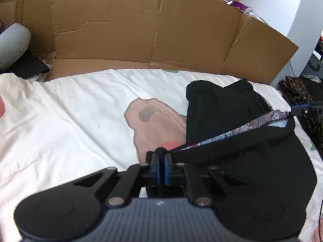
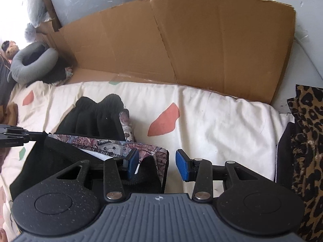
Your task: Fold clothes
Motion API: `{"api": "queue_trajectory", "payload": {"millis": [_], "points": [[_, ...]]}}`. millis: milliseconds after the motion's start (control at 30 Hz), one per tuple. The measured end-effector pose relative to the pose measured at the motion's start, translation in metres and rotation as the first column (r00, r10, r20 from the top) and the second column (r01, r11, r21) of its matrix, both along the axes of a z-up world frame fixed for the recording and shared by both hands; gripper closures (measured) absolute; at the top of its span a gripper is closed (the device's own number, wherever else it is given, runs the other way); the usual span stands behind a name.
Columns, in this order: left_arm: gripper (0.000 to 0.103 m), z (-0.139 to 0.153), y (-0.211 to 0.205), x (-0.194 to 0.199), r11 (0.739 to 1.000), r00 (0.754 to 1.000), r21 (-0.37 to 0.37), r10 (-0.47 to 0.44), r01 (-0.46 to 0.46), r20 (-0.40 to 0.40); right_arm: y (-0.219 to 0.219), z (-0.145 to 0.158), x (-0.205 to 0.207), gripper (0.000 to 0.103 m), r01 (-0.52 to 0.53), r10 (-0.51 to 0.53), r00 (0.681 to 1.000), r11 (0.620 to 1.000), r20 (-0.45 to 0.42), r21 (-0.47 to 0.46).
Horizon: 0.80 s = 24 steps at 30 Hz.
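A black garment [image 1: 220, 109] with a patterned pink-grey lining [image 1: 260, 121] lies on the white bed cover [image 1: 70, 111]. My left gripper [image 1: 162, 157] is shut on the garment's near edge, pulling it taut into a raised line. In the right wrist view the same garment [image 2: 94, 117] is at the left, its lining [image 2: 113, 144] turned up. My right gripper [image 2: 158, 164] is open, and the garment's corner lies between its blue pads [image 2: 182, 165], close to the left one. The left gripper [image 2: 12, 136] shows at the far left, holding the other end.
A tall cardboard wall [image 1: 141, 30] stands along the far side of the bed. A leopard-print cloth [image 2: 306, 141] lies over dark fabric at the right edge. A grey neck pillow [image 2: 32, 62] and dark clothes sit at the far left.
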<state>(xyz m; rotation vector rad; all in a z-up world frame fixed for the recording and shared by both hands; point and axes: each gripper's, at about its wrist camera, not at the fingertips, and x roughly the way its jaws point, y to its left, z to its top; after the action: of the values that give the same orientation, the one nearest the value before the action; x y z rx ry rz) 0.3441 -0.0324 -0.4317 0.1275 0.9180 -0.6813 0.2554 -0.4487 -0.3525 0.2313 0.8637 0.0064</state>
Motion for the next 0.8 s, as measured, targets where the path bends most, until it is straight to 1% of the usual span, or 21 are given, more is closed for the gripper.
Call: {"api": "queue_trajectory", "payload": {"millis": [33,67,100,133,167,200,233,333,467,533,600,700,800], "points": [[0.094,0.0,0.0,0.0,1.0,1.0,0.001,-0.002,0.002,-0.006,0.0,0.0,-0.002,0.055,-0.005,0.005,1.0,1.0,-0.002,0.003],[0.089,0.0,0.0,0.0,1.0,1.0,0.008,-0.001,0.001,-0.009,-0.001,0.0,-0.003,0.055,-0.011,0.011,1.0,1.0,-0.005,0.007],[0.08,0.0,-0.001,0.0,1.0,1.0,0.014,0.0,0.0,-0.012,0.0,-0.003,-0.005,0.055,-0.021,0.021,1.0,1.0,-0.013,0.013],[0.074,-0.001,-0.001,0.0,1.0,1.0,0.017,-0.001,0.002,-0.017,0.0,-0.005,-0.006,0.055,-0.03,0.03,0.999,0.999,-0.023,0.018],[0.065,-0.003,-0.001,0.0,1.0,1.0,0.017,-0.003,0.004,-0.025,0.001,-0.008,-0.007,0.055,-0.038,0.039,0.999,0.999,-0.034,0.02],[0.059,-0.005,-0.001,0.0,1.0,0.999,0.021,-0.003,0.004,-0.032,0.003,-0.011,-0.008,0.055,-0.048,0.048,0.998,0.999,-0.042,0.015],[0.058,-0.007,-0.002,0.001,1.0,0.999,0.027,-0.001,0.002,-0.037,0.005,-0.014,-0.009,0.055,-0.06,0.06,0.997,0.998,-0.049,0.01],[0.058,-0.014,-0.001,0.003,1.0,0.999,0.025,0.005,-0.004,-0.05,0.012,-0.018,-0.006,0.055,-0.102,0.101,0.994,0.995,-0.045,-0.015],[0.065,-0.018,-0.004,0.006,1.0,0.998,0.016,-0.002,0.003,-0.055,0.013,-0.015,-0.005,0.055,-0.133,0.132,0.991,0.991,-0.031,-0.025],[0.071,-0.018,-0.005,0.007,1.0,0.999,0.012,-0.001,0.001,-0.053,0.011,-0.012,-0.007,0.055,-0.143,0.142,0.989,0.989,-0.027,-0.022],[0.083,-0.018,-0.006,0.007,1.0,0.999,0.007,-0.004,0.004,-0.051,0.009,-0.009,-0.009,0.055,-0.153,0.153,0.988,0.988,-0.022,-0.02],[0.092,-0.018,-0.006,0.006,1.0,0.999,0.007,-0.009,0.01,-0.038,0.007,-0.004,-0.011,0.055,-0.168,0.168,0.986,0.986,-0.015,-0.016],[0.095,-0.017,-0.004,0.006,1.0,1.0,0.005,-0.009,0.009,-0.027,0.006,-0.004,-0.014,0.055,-0.184,0.184,0.983,0.982,-0.021,-0.028]]}}
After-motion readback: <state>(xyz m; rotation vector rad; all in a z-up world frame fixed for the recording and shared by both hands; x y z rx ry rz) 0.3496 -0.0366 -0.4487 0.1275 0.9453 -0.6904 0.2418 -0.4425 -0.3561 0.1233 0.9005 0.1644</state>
